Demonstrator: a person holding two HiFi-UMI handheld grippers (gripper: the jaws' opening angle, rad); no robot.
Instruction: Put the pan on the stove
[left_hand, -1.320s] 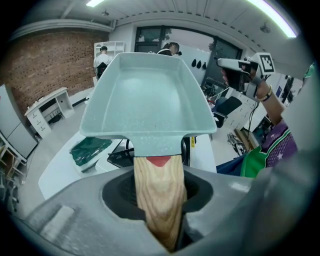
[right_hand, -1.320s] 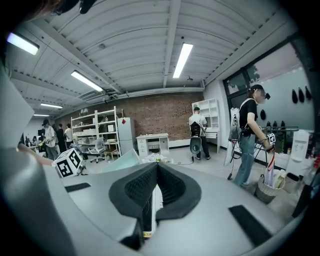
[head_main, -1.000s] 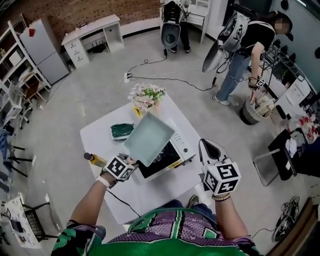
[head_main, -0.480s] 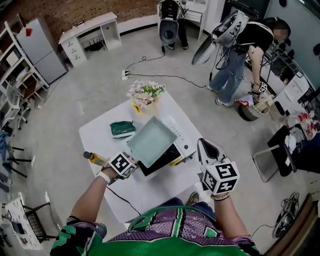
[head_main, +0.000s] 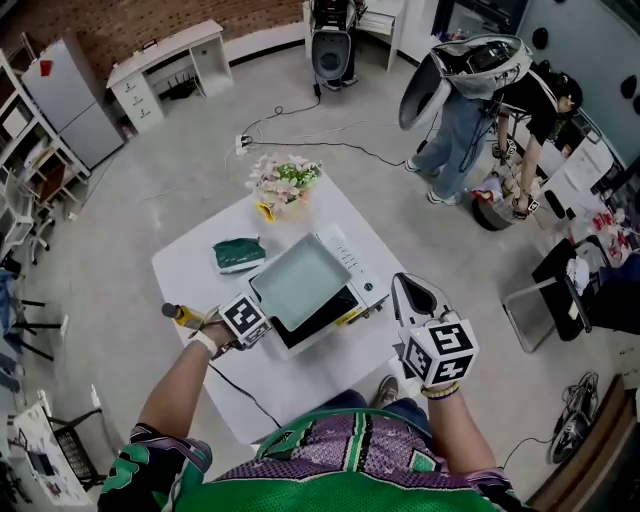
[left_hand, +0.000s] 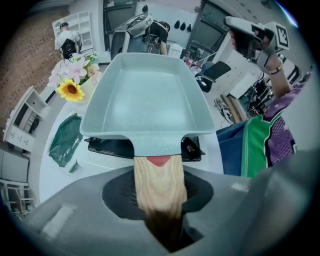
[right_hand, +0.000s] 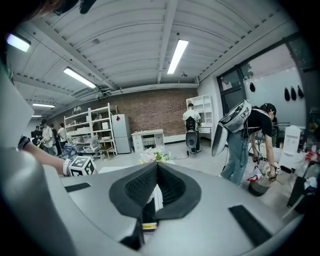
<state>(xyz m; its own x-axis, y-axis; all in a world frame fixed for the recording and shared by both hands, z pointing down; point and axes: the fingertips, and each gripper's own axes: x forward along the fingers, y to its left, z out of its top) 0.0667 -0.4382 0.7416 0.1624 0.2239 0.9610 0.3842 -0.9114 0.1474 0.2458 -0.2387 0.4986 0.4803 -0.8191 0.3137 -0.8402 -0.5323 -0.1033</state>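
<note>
– While the left gripper (left_hand: 159, 200) is clamped on the wooden handle (left_hand: 159, 177), where's the pan (head_main: 300, 282) actually sitting? Any room round it?

– It's a pale green square pan, right over the stove (head_main: 362, 280), covering most of the black top (head_main: 322, 318). Can't tell if the base touches the glass or hangs just above it. A black strip shows along the near edge, and the white control strip on the right is uncovered. The pan's left corner hides the stove's left edge.

– Anything crowding it?

– Not really. The green bag (head_main: 237, 255) lies near that left corner but apart from it. The flowers (head_main: 283, 180) are past the stove's far corner. A little bottle (head_main: 178, 313) sits at the table (head_main: 310, 378) edge, just beside the left gripper. In front of the stove it's bare white tabletop, with a cable (head_main: 240, 392) trailing off the near edge. The right gripper (right_hand: 157, 165) has its jaws together with nothing in them. It's held off the table's right side, well apart from the pan. There's wide grey floor (head_main: 180, 180) all round the table.
</note>
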